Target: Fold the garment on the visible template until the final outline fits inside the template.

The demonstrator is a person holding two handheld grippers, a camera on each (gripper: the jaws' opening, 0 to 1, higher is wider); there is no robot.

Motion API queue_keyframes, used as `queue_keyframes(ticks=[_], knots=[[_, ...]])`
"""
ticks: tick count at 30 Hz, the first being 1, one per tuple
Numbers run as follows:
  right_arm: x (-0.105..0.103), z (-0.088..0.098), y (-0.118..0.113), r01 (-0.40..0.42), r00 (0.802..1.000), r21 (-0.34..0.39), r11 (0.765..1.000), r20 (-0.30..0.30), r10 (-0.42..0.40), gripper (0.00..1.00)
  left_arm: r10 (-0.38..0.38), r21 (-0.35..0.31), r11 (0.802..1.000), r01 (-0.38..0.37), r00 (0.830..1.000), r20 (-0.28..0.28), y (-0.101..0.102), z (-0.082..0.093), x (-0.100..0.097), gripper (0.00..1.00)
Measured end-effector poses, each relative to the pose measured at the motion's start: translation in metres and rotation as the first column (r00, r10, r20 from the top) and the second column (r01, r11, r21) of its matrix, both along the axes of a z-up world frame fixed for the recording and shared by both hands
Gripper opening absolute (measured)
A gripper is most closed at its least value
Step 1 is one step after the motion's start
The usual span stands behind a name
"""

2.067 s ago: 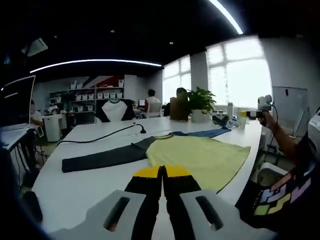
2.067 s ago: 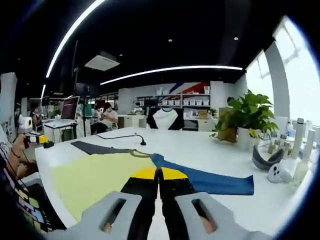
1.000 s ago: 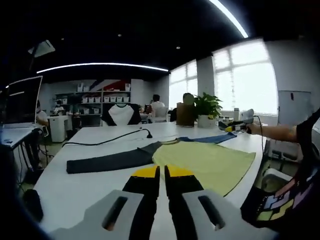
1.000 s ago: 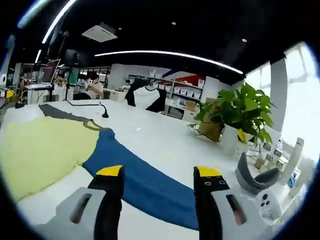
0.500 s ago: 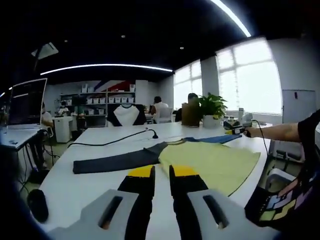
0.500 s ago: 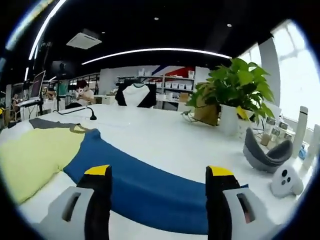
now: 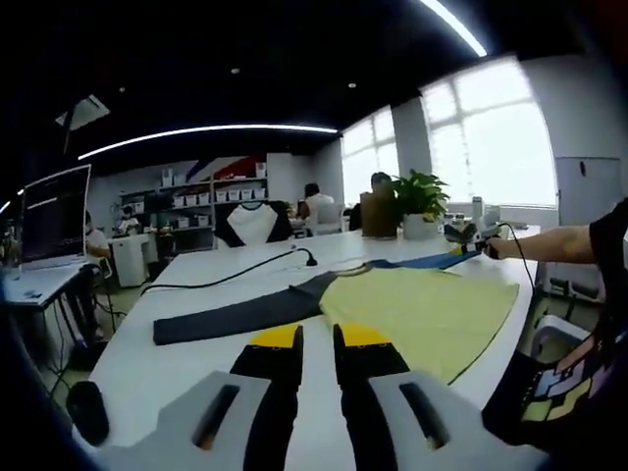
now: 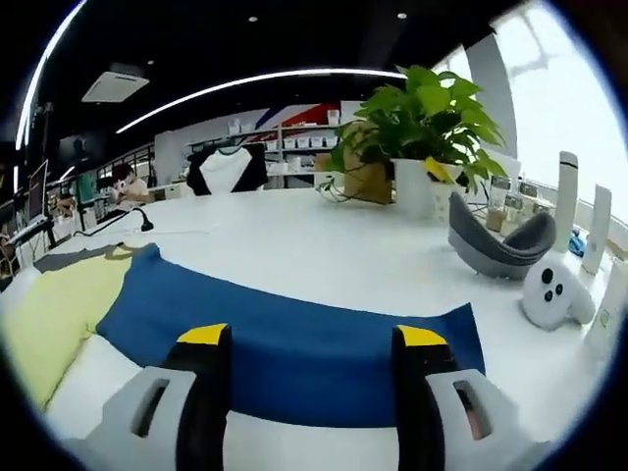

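Right gripper (image 8: 312,339) jaws wide apart over blue sleeve (image 8: 294,339); left gripper (image 7: 316,339) slightly parted, empty

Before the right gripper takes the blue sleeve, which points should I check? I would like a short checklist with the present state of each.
1. Right gripper open: ok, its jaws stand wide apart.
2. Blue sleeve in front of the jaws: ok, it lies flat on the white table, its end near the right jaw.
3. Sleeve between the jaws already: not ok, they are not around the cloth yet.
4. Left gripper ready: cannot tell, its jaws are only a little apart, short of the dark sleeve.
5. Yellow body spread flat: ok.
6. Template under the garment: cannot tell.
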State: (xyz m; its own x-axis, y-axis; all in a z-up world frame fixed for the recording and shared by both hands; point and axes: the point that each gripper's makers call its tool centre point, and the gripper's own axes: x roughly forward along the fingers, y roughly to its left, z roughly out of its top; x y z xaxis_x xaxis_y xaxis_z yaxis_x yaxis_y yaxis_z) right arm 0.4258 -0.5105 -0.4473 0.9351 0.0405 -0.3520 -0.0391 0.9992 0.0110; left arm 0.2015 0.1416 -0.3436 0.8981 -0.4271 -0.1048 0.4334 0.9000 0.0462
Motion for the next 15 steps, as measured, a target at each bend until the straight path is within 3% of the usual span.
queue_keyframes(ticks=[5, 8, 9, 11, 15], knots=[[-0.001, -0.005, -0.002, 0.010, 1.000, 0.008, 1.000, -0.011, -0.010, 0.67, 0.026, -0.010, 1.000, -0.026, 1.000, 0.003, 0.006, -0.002, 0.003, 0.13], [-0.005, -0.012, -0.007, 0.001, 0.999, -0.044, 0.999, -0.042, -0.003, 0.65, 0.041, -0.023, 0.999, -0.041, 0.999, -0.003, 0.008, -0.004, 0.007, 0.13], [-0.003, -0.011, -0.008, 0.011, 1.000, -0.001, 1.000, -0.019, -0.011, 0.65, 0.049, -0.020, 0.999, -0.049, 0.999, -0.004, 0.009, -0.004, 0.008, 0.13], [-0.007, -0.011, -0.015, 0.023, 0.999, -0.027, 0.999, -0.030, -0.024, 0.58, 0.079, 0.008, 0.997, -0.079, 0.997, -0.001, 0.013, -0.006, 0.010, 0.15], [-0.007, -0.011, -0.015, 0.027, 0.999, -0.024, 0.999, -0.023, -0.027, 0.56, 0.104, -0.010, 0.995, -0.104, 0.995, -0.005, 0.018, -0.009, 0.012, 0.20]])
